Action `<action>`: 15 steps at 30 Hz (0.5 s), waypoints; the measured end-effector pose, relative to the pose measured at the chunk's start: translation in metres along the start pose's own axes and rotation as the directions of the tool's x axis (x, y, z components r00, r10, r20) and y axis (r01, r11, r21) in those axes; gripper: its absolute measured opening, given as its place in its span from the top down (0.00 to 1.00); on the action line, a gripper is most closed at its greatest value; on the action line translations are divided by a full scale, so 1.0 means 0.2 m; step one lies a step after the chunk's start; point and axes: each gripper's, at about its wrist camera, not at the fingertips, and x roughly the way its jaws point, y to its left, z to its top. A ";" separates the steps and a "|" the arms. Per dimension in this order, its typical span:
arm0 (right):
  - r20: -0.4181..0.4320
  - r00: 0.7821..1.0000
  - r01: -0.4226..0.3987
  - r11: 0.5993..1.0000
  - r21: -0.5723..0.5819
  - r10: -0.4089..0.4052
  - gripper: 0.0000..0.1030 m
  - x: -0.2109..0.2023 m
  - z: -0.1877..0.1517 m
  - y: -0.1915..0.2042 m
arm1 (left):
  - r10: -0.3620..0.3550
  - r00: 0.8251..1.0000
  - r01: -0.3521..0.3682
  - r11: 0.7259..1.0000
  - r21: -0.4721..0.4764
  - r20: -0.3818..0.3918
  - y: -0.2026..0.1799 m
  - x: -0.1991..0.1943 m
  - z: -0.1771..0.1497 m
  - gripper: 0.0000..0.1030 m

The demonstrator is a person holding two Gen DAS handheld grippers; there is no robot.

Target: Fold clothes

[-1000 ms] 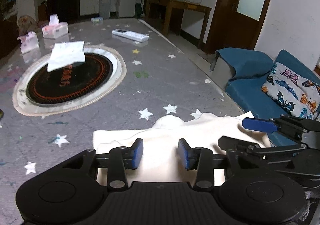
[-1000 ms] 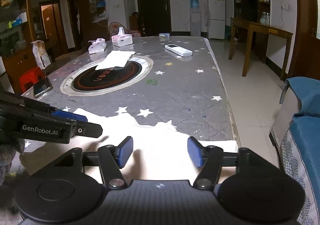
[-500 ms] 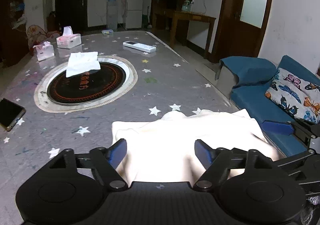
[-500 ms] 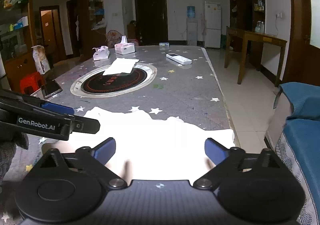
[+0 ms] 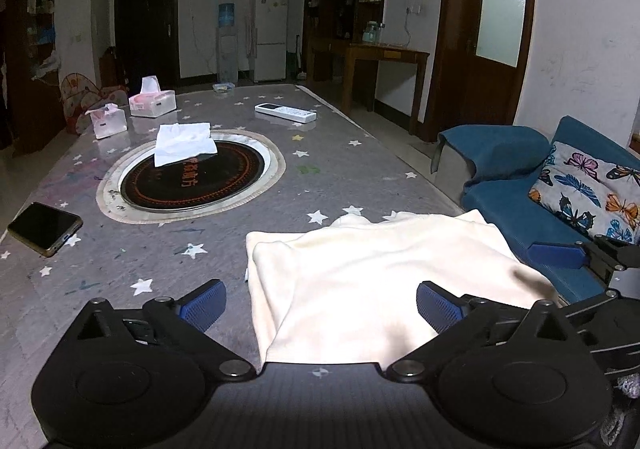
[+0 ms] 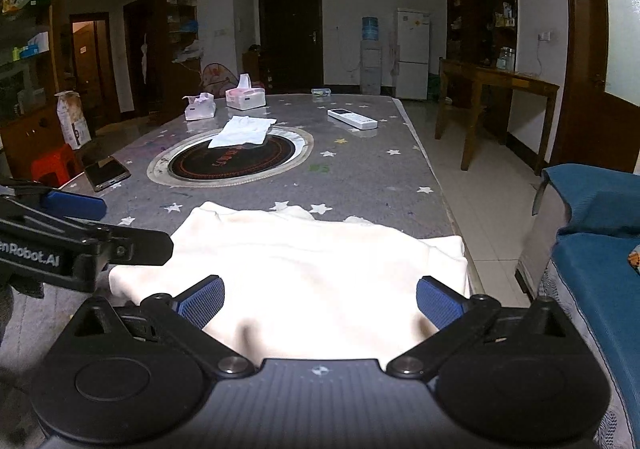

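Lying folded at the worktop (image 5: 360, 169) edge nearest the sofa (image 5: 520, 205), the cream garment (image 5: 372, 273) is unheld; left tool (image 5: 320, 307) and right tool (image 6: 320, 303) jaws opening wide above it.

My left gripper (image 5: 320, 305) has its jaws opening, blue pads clear of the cream garment (image 5: 372, 273) lying folded on the star-patterned table (image 5: 340, 169). The right gripper (image 5: 560, 255) shows at the right edge. A phone (image 5: 44, 227) lies at the table's left edge; a white cloth (image 5: 184, 143) overlaps the round inset (image 5: 192, 177).
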 end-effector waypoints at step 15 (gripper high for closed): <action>0.016 1.000 0.013 1.000 -0.003 -0.013 0.00 -0.13 -0.05 0.08 | 0.008 1.000 -0.008 1.000 -0.013 0.009 -0.02 -0.13 -0.10 0.00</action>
